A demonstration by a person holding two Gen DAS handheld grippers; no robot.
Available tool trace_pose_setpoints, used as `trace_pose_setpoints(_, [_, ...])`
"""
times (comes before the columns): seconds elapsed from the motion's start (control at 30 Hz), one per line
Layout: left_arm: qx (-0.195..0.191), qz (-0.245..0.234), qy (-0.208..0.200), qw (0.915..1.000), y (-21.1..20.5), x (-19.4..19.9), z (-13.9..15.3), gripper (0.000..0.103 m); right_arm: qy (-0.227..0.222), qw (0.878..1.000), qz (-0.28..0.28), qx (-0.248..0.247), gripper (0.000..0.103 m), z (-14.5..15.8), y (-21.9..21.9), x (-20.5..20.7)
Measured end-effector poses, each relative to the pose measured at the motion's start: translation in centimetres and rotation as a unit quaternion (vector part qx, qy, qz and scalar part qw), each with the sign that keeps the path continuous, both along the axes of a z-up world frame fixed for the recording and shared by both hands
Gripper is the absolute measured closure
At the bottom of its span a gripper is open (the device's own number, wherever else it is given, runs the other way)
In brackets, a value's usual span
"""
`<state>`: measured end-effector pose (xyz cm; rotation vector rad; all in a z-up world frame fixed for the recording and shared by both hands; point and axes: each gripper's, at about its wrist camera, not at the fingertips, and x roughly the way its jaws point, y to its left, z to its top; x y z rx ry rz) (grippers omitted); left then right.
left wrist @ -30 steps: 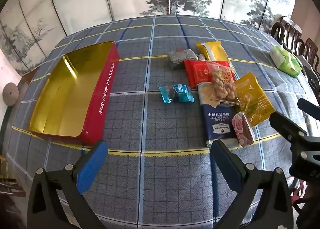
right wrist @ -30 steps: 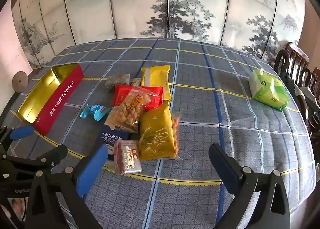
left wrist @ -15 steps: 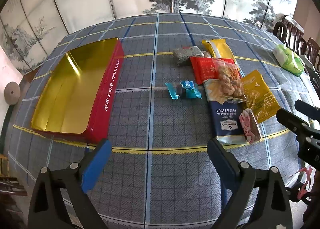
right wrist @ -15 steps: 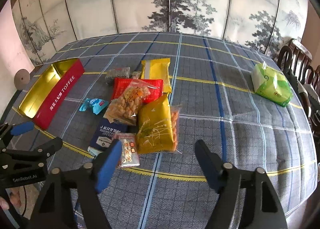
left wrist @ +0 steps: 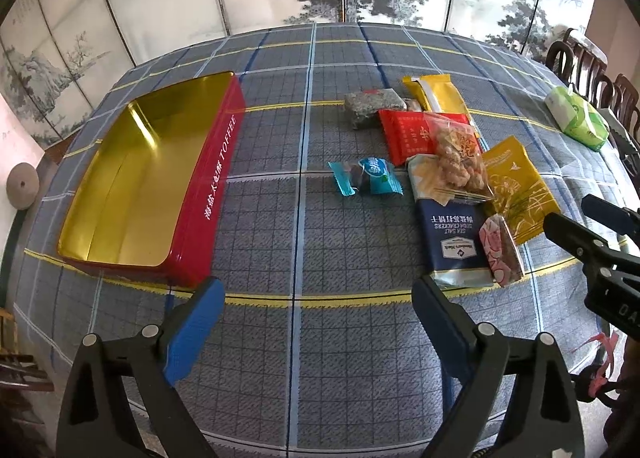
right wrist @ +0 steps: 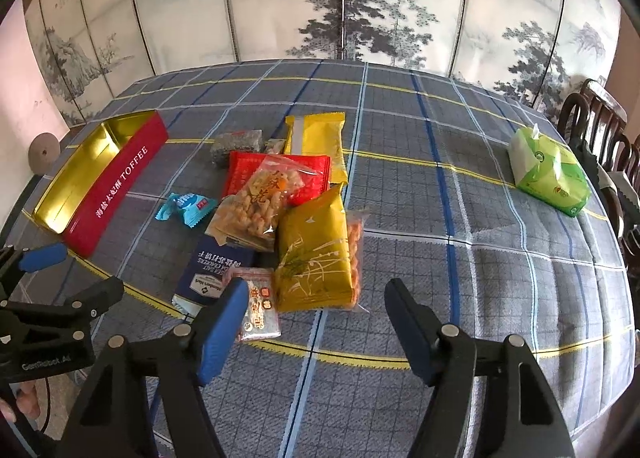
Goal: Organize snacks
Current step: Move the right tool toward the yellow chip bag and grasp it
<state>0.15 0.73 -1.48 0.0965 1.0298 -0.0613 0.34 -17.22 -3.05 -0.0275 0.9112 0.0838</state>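
A: Jaw status?

B: Left gripper [left wrist: 316, 298] is spread wide with nothing between the pads, only tablecloth [left wrist: 296, 358] under it. Right gripper [right wrist: 316, 298] is the same: gaping, empty. Both have just been narrowing a little, on air. Neither touches a snack.

A: Where's the stuff?

B: All of it is loose on the cloth. The red toffee tin [left wrist: 208, 193] sits on the left with its gold inside bare (zero items in). The pile lies to its right: navy cracker pack [left wrist: 456, 242], small pink packet [left wrist: 500, 250] leaning on it, gold bag [left wrist: 520, 189], clear bag of fried snacks [left wrist: 456, 161] lying over the red pouch [left wrist: 408, 133], yellow pack [left wrist: 432, 97], and a grey speckled packet [left wrist: 372, 107]. The blue candy [left wrist: 368, 175] lies apart, between tin and pile.

A: Progress?

B: My read is not started. Every snack has yet to go in the tin. The green tissue pack [right wrist: 552, 173] at the far right probably isn't in scope.

A: First pick?

B: The pink packet is nearest the right gripper's jaws.
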Motion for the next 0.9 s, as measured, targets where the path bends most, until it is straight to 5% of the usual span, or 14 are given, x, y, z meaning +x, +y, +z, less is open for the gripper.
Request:
trace_pose_setpoints(0.17, [0.001, 0.001, 0.003, 1.0000, 0.0, 0.1, -0.1, 0.010, 0.005, 1.000, 0.003, 0.001, 0.038, -0.2, -0.2, 0.5])
trace_pose_setpoints(0.9, [0.011, 0.000, 0.006, 0.9999, -0.2, 1.6, -0.7, 0.010, 0.017, 1.000, 0.013, -0.002, 0.039, -1.6, 0.0, 3.1])
